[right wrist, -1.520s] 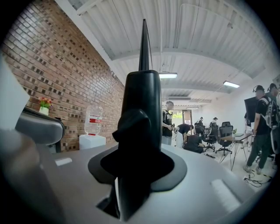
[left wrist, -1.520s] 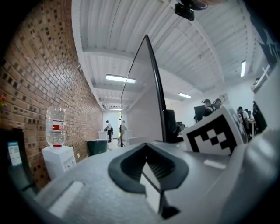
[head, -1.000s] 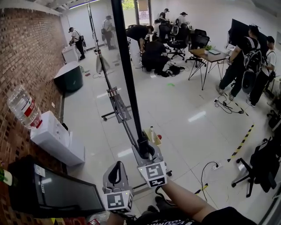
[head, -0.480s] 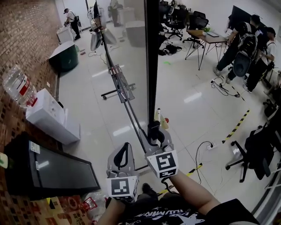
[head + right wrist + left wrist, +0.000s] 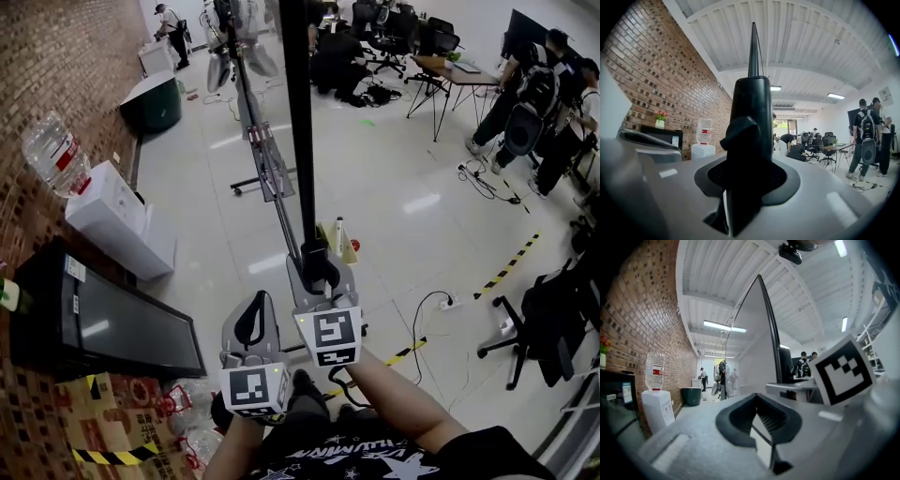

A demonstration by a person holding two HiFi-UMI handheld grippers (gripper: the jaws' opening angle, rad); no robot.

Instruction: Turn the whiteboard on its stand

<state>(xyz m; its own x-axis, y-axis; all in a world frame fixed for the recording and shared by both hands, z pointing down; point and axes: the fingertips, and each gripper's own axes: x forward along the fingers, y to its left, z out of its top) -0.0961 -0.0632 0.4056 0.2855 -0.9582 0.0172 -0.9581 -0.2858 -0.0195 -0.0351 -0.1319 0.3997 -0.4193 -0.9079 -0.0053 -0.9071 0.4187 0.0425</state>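
The whiteboard stands edge-on in the head view, a tall black frame with a glossy face on its left, above its wheeled stand. My right gripper is shut on the frame's lower edge, level. In the right gripper view the black frame fills the space between the jaws of the right gripper. My left gripper hovers beside it on the left, shut and holding nothing, clear of the board. The left gripper view shows the left gripper with the board's face rising just ahead.
A brick wall runs along the left with a water dispenser, a black screen and cardboard boxes. A green bin stands further back. Several people, desks and chairs are at the right; cables and striped tape lie on the floor.
Both grippers have travelled sideways, the right one still clamped on the board's edge. The board has swung with them, and the screen and boxes at the left now show more fully.
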